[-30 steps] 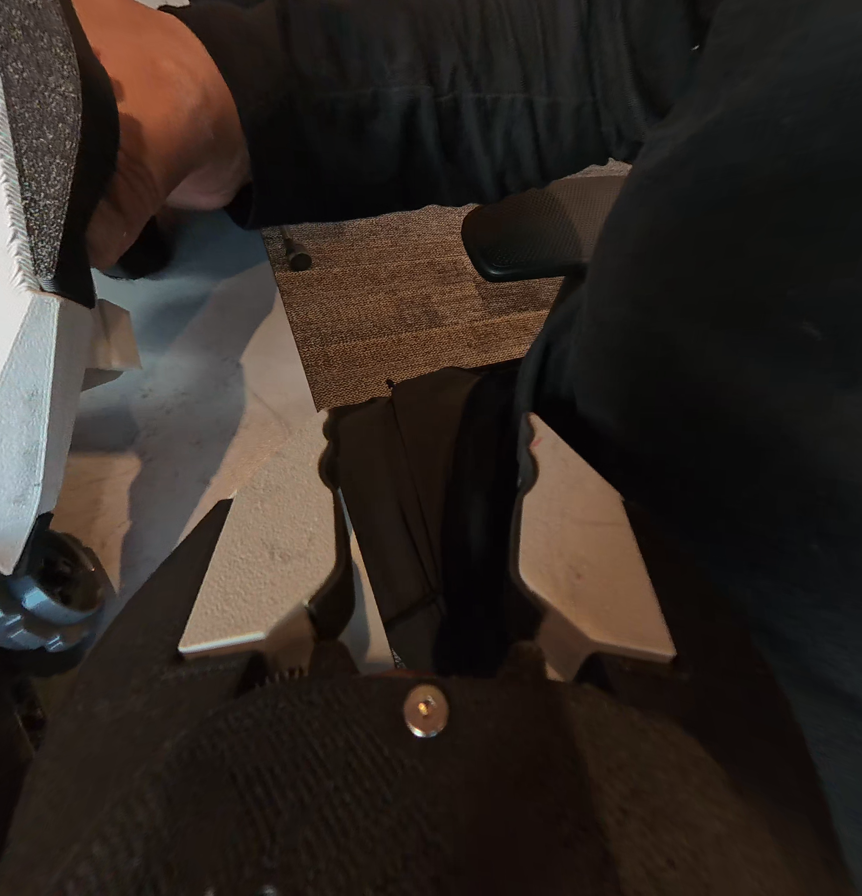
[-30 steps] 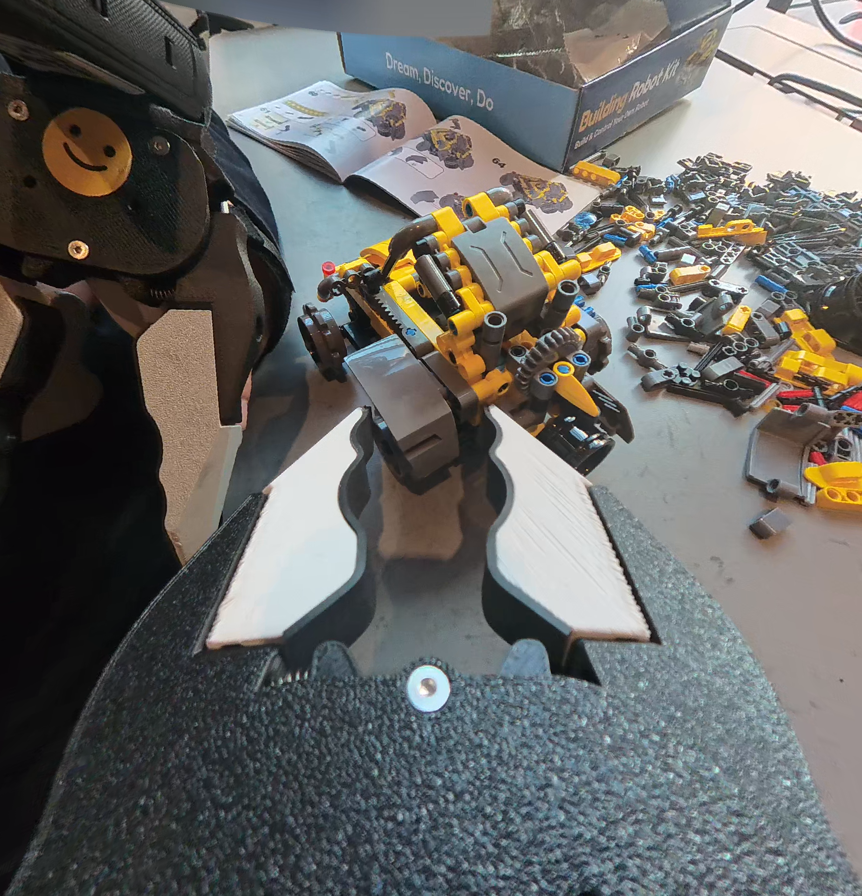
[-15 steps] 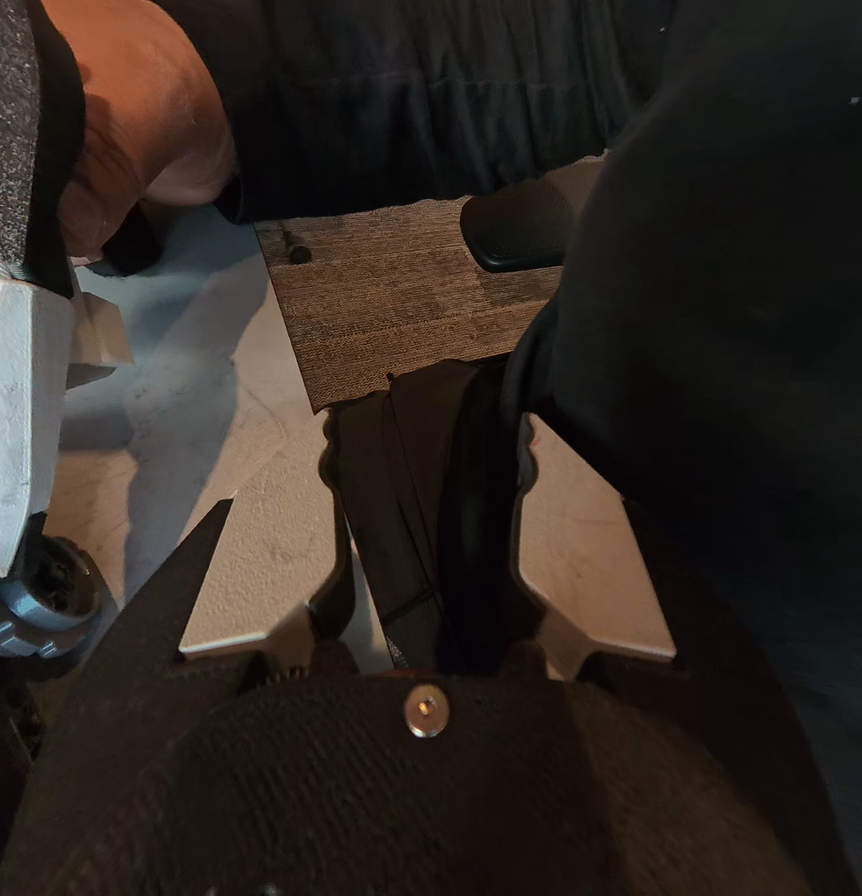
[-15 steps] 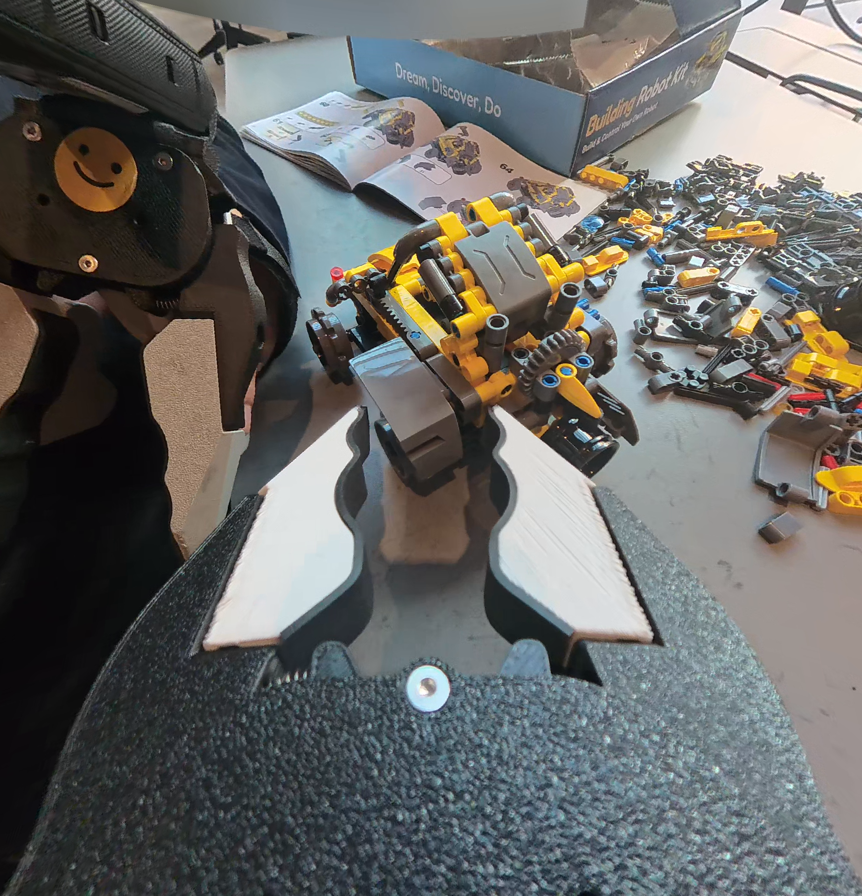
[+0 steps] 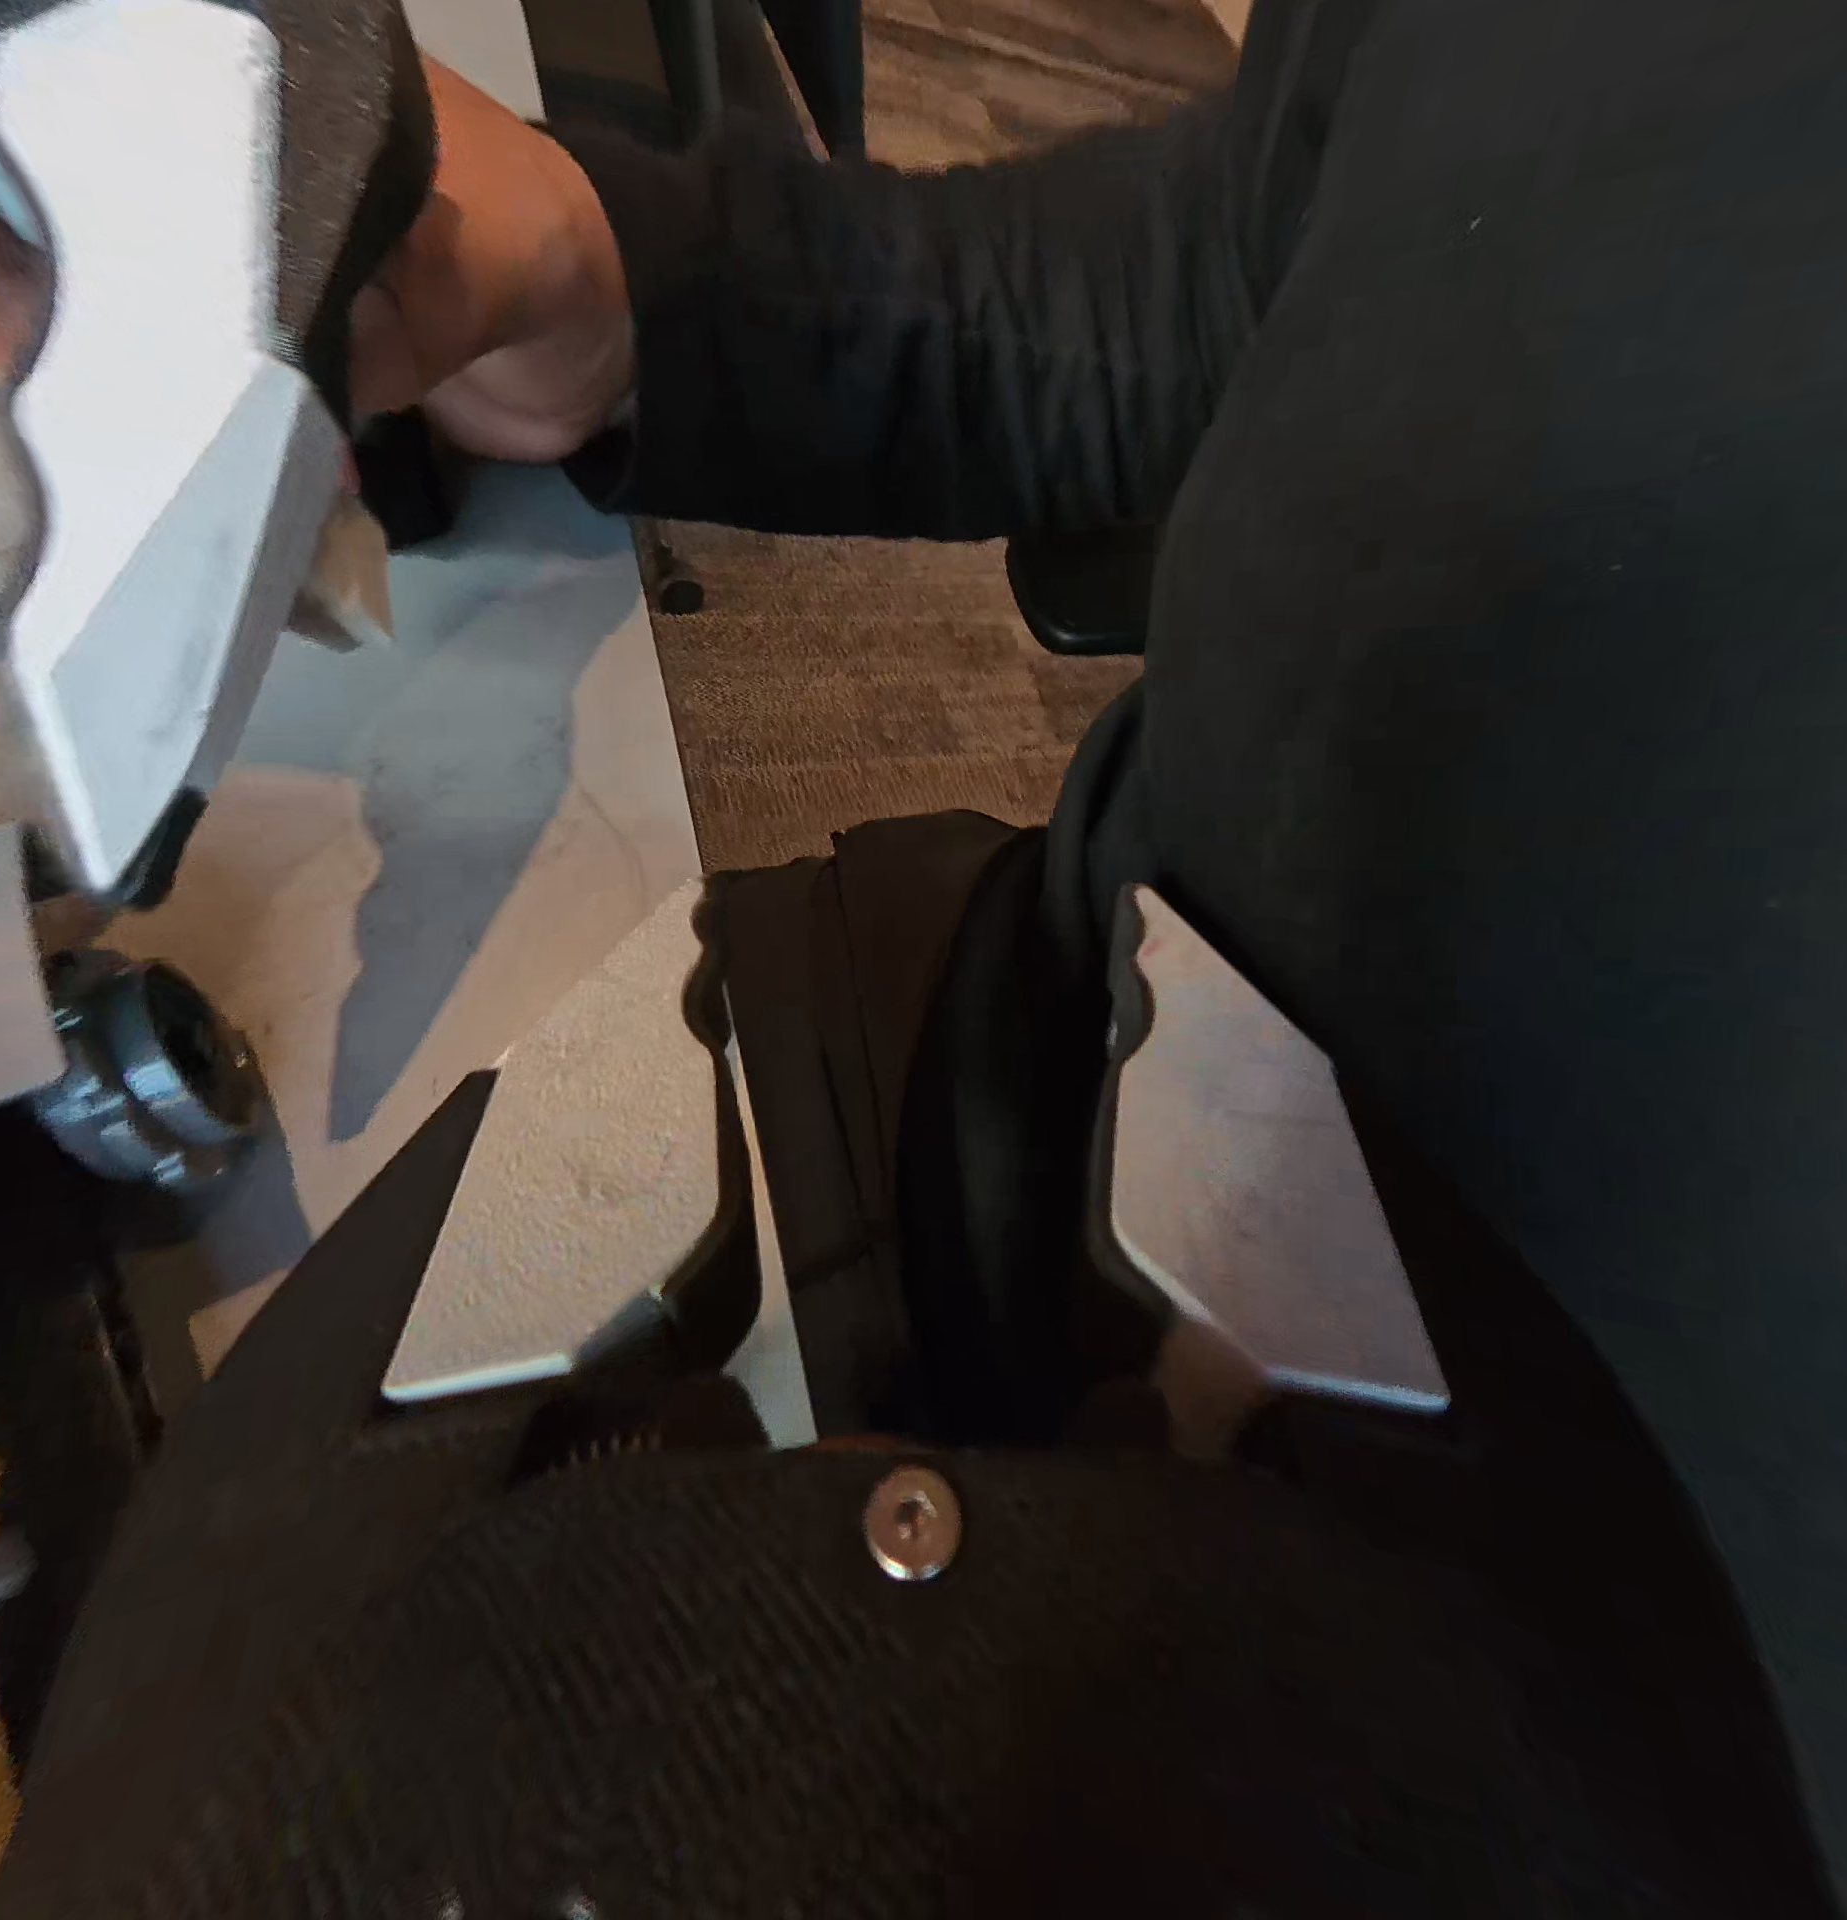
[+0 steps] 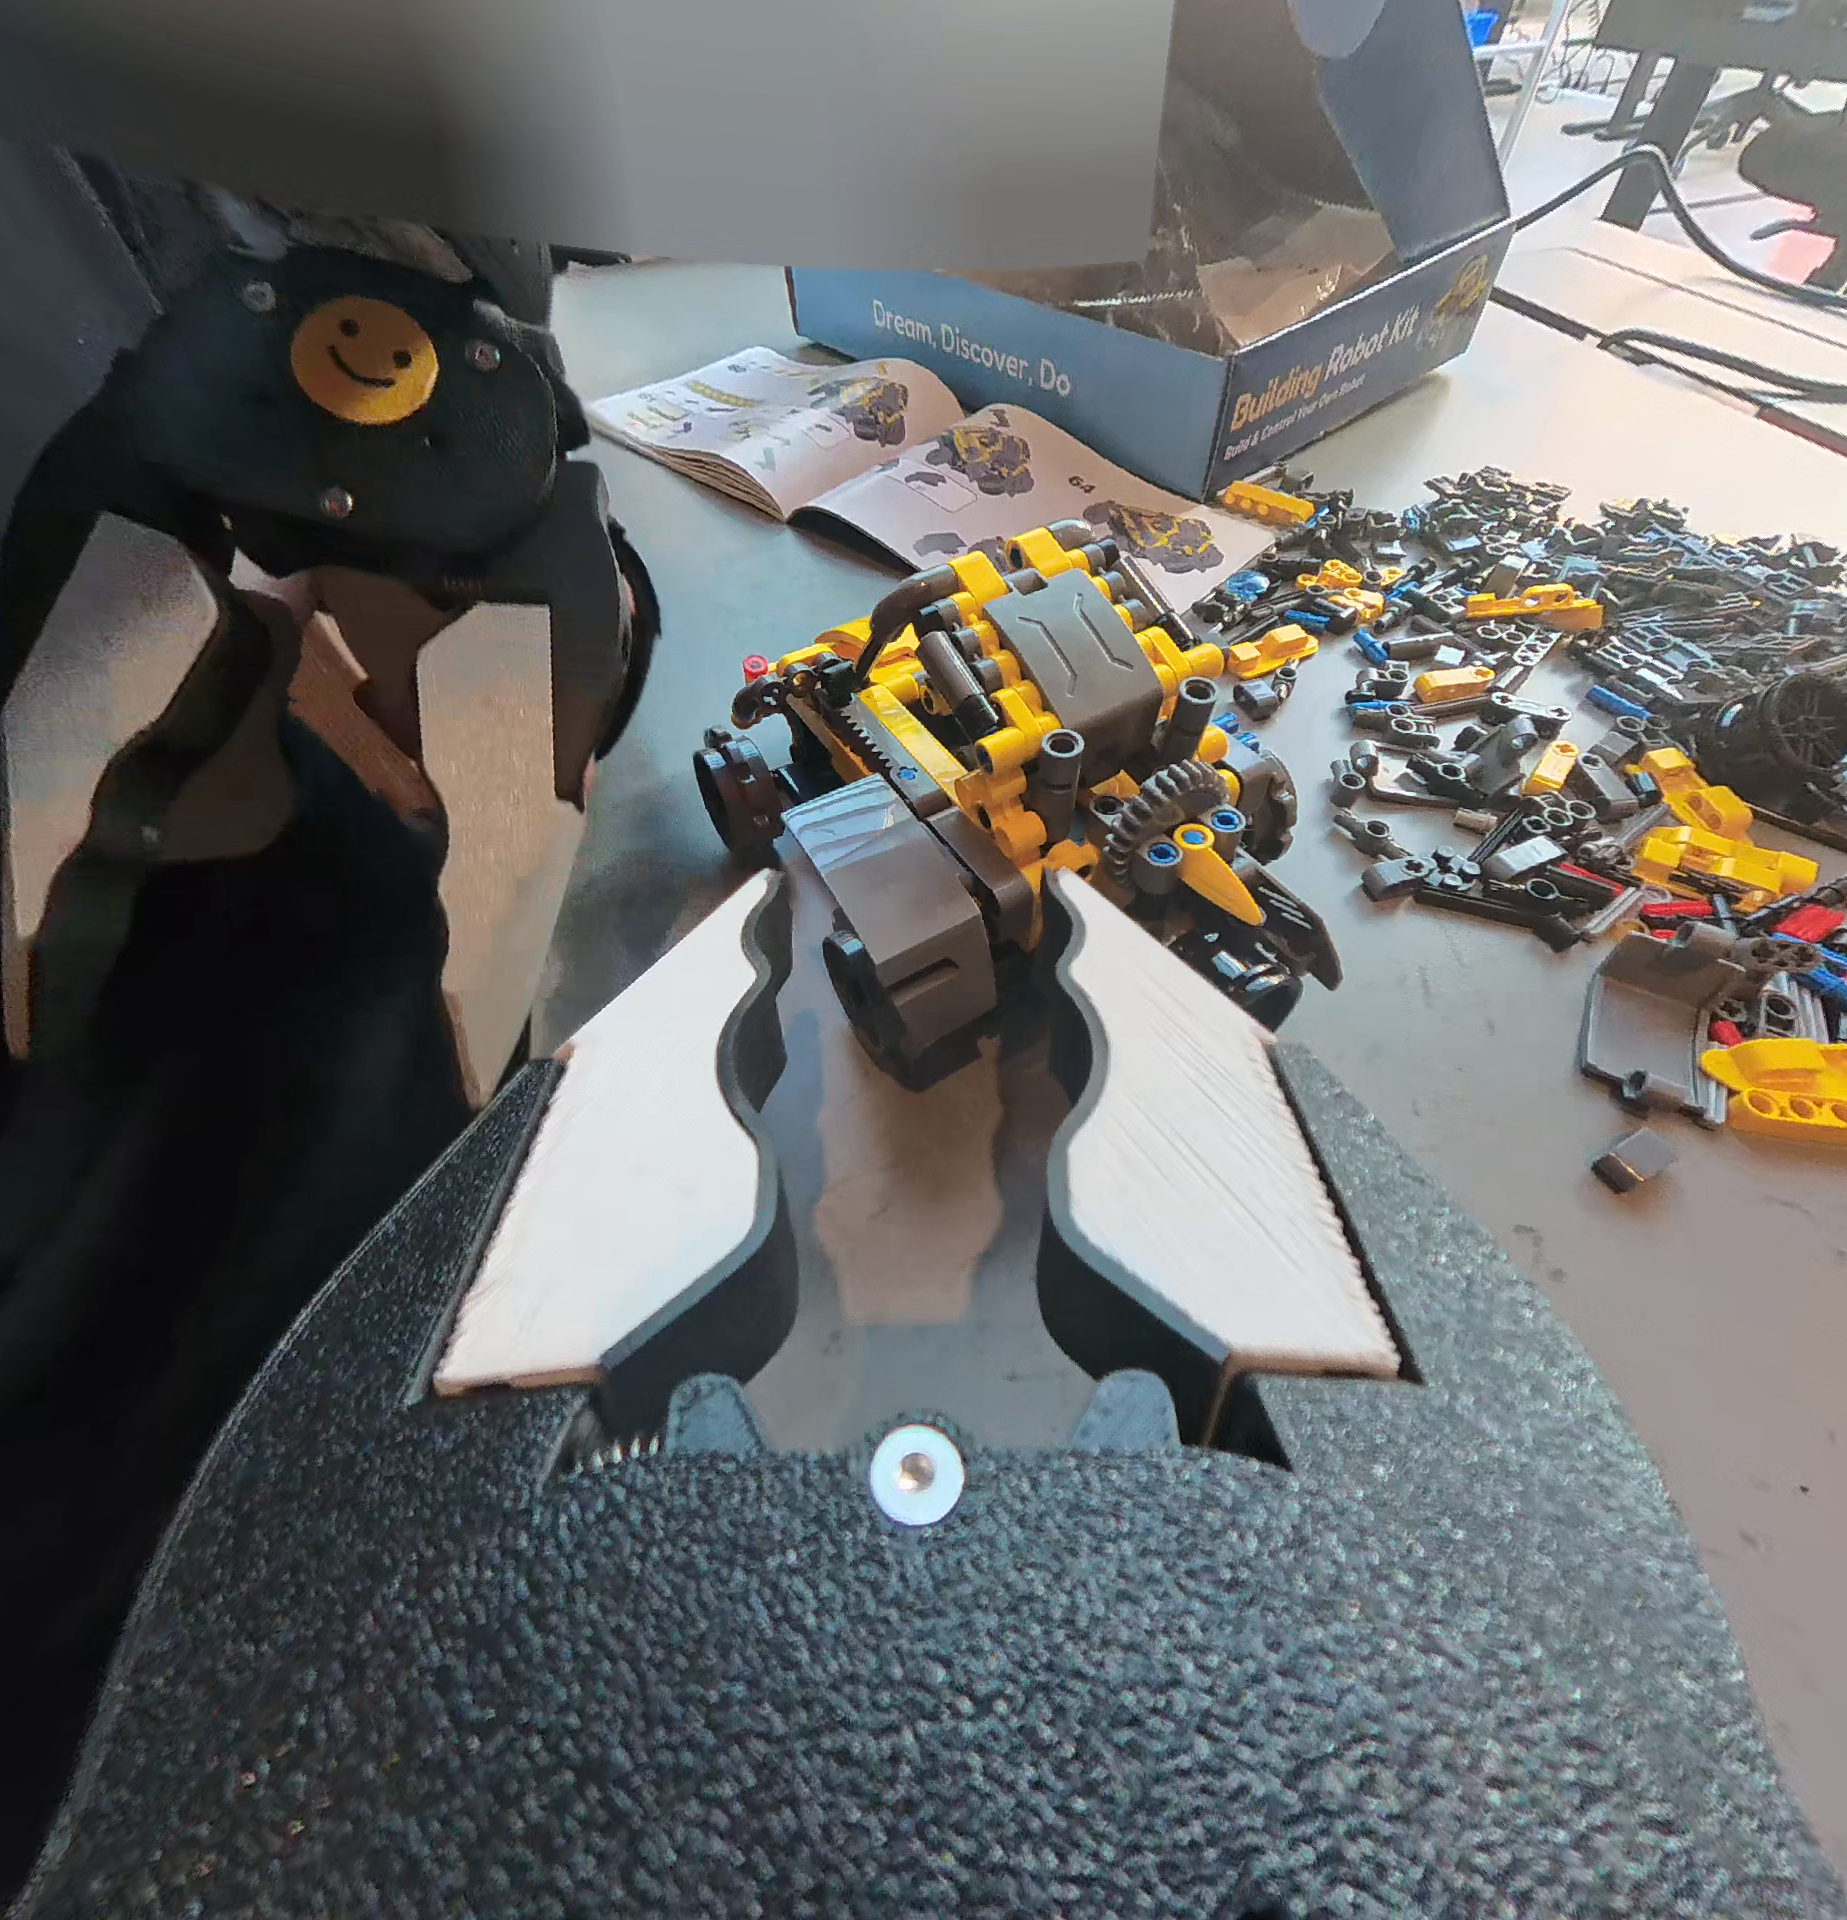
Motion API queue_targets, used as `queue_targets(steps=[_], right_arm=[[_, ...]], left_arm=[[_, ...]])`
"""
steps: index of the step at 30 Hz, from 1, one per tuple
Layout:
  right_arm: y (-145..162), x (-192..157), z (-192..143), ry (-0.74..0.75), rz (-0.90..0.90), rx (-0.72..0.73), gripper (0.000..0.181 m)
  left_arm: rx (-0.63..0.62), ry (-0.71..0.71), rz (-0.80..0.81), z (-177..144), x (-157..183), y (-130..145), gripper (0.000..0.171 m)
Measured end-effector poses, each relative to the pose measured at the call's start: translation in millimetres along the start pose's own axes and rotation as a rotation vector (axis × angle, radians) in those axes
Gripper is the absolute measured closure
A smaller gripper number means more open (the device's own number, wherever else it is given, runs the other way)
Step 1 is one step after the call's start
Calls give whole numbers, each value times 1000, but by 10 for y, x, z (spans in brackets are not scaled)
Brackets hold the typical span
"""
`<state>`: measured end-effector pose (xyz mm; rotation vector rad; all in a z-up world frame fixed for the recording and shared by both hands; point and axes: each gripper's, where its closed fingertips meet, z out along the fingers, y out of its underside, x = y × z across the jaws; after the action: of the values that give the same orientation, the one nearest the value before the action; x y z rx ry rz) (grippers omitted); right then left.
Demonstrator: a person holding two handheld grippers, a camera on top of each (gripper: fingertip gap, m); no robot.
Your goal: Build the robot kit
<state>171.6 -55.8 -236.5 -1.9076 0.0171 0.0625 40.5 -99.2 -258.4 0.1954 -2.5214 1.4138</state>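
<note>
1. Right wrist view only: a grey table [image 6: 1521, 1195] carries a half-built yellow, black and grey brick vehicle [image 6: 1012, 748], a spread of loose brick parts [image 6: 1584, 707] to its right, an open instruction booklet [image 6: 846, 447] behind it, and an open blue cardboard box [image 6: 1262, 343] at the back.
2. Left wrist view only: the table's edge, brown carpet [image 5: 857, 686] below it, a hand [image 5: 503, 332] in a dark sleeve [image 5: 898, 343] at the upper left, and dark clothing filling the right side.
3. Right gripper [image 6: 914, 904]: jaws stand apart and hold nothing. The vehicle's grey block end sits between the 2 fingertips; whether they touch it cannot be told.
4. Left gripper [image 5: 919, 914]: jaws stand apart and hold nothing, with only dark clothing and the table edge seen between the 2 fingers. In the right wrist view it hangs at the left, well apart from the vehicle.
</note>
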Motion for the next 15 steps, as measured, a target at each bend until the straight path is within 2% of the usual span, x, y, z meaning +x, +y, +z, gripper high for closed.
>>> queue_targets(steps=[3, 10, 15], right_arm=[[-26, -26, -22, -4, -21, 21, 136], [-50, -52, -44, 13, -66, 40, 137], [-4, -61, -4, 37, -106, 3, 138]], left_arm=[[70, -76, -21, -148, -30, -57, 101], [227, -295, -136, -520, -173, 0, 104], [278, -430, -179, -782, -236, 151, 108]])
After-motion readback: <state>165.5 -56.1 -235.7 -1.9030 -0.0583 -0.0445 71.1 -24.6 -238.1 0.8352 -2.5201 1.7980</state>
